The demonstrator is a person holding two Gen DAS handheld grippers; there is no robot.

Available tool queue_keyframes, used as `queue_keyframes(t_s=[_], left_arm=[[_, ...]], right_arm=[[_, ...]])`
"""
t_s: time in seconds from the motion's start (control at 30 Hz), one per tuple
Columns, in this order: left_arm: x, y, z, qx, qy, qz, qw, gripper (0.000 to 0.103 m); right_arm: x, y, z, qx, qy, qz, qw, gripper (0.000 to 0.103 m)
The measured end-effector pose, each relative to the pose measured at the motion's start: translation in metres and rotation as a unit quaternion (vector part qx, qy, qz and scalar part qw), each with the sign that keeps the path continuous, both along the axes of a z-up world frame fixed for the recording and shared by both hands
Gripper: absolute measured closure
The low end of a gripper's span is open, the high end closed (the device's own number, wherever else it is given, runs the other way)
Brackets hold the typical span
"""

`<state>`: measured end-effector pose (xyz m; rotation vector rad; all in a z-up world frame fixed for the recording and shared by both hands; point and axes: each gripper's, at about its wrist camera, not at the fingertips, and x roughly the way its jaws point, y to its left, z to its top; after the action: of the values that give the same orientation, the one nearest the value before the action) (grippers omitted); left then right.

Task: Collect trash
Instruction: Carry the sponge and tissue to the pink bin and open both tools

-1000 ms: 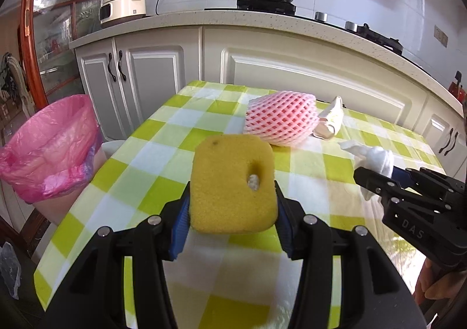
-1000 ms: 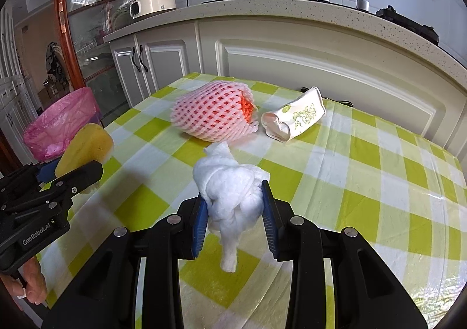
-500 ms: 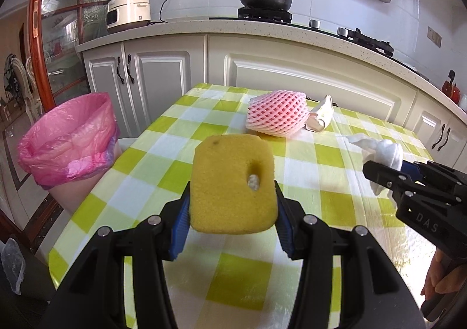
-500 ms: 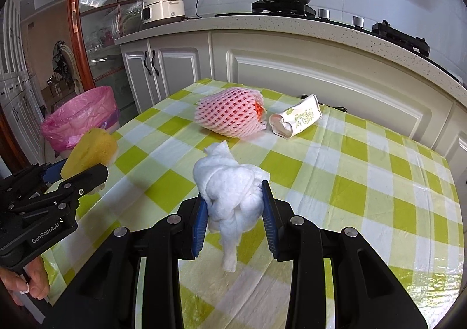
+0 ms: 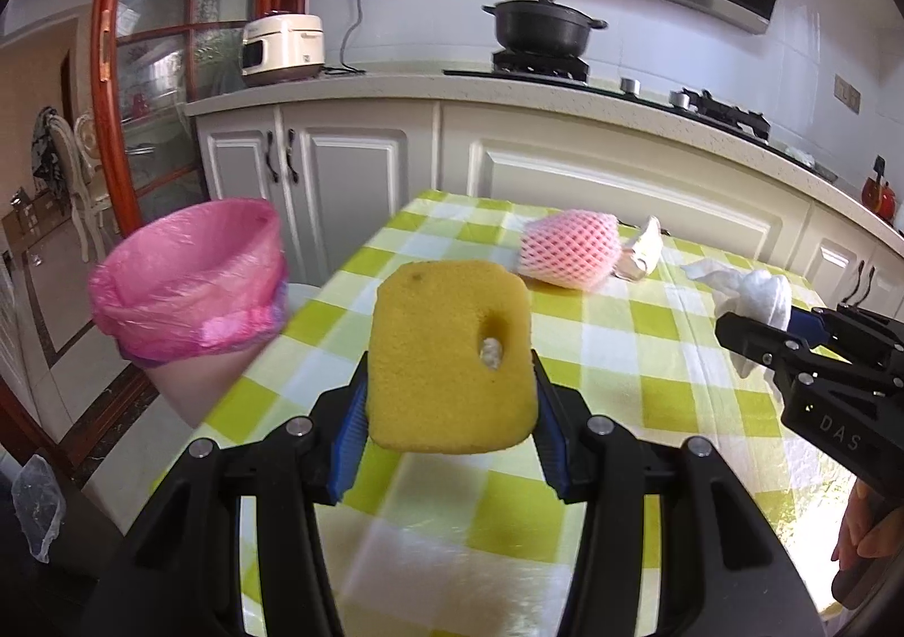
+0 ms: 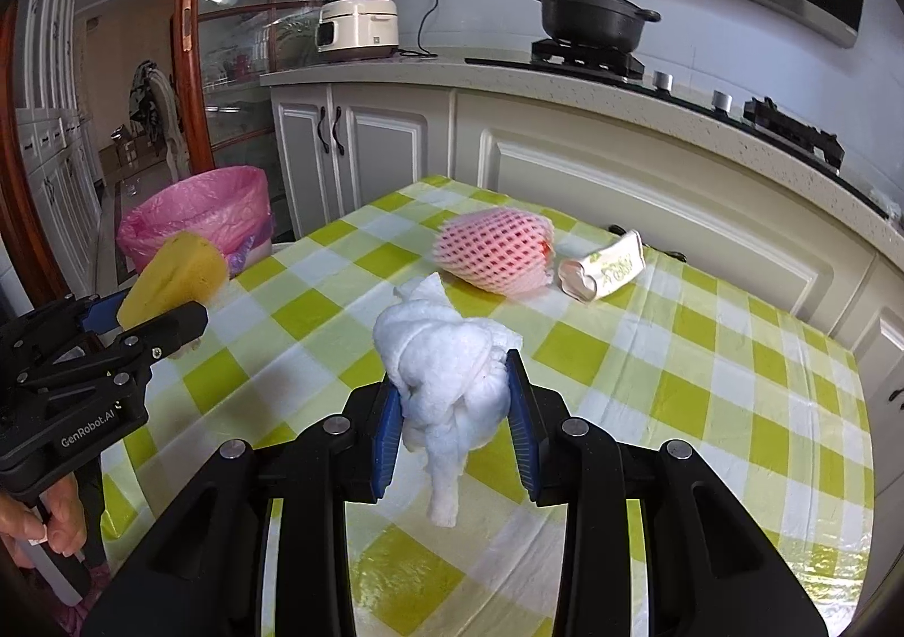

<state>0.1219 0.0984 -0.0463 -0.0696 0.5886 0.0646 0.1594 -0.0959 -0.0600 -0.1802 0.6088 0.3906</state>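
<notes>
My left gripper (image 5: 449, 405) is shut on a yellow sponge (image 5: 446, 354) with a hole in it, held above the near left part of the checked table (image 5: 650, 354). My right gripper (image 6: 455, 411) is shut on a crumpled white tissue (image 6: 446, 371) above the table's near side. The tissue also shows in the left wrist view (image 5: 757, 292), and the sponge in the right wrist view (image 6: 175, 281). A bin lined with a pink bag (image 5: 192, 275) stands on the floor left of the table. A pink foam net (image 5: 568, 255) and a crushed paper cup (image 5: 641, 250) lie at the table's far side.
White kitchen cabinets (image 5: 565, 173) and a counter run behind the table, with a rice cooker (image 5: 282, 46) and a black pot (image 5: 542, 24) on it. A wooden-framed glass door (image 5: 164, 72) is at the left. The table edge is close to the bin.
Both grippers have risen and drawn back from the table with their loads. The bin has come more into view at the left.
</notes>
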Motion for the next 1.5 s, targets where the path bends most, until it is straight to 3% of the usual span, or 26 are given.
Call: queue_keyframes(t_s=[0.47,0.8,1.13,1.5], left_arm=[[-0.007,0.081,0.016,-0.004,-0.010,0.087,0.9962,0.054],[0.003,0.155,0.026,0.001,-0.014,0.160,0.9870,0.054],[0.047,0.231,0.037,0.004,-0.013,0.193,0.9811,0.054],[0.093,0.292,0.009,-0.005,0.011,0.226,0.9740,0.053]], right_arm=[[0.026,0.089,0.012,-0.011,-0.003,0.096,0.995,0.070],[0.065,0.176,0.022,0.003,0.002,0.176,0.984,0.069],[0.112,0.268,0.033,0.031,0.017,0.251,0.967,0.069],[0.170,0.345,0.007,0.031,0.050,0.287,0.956,0.068]])
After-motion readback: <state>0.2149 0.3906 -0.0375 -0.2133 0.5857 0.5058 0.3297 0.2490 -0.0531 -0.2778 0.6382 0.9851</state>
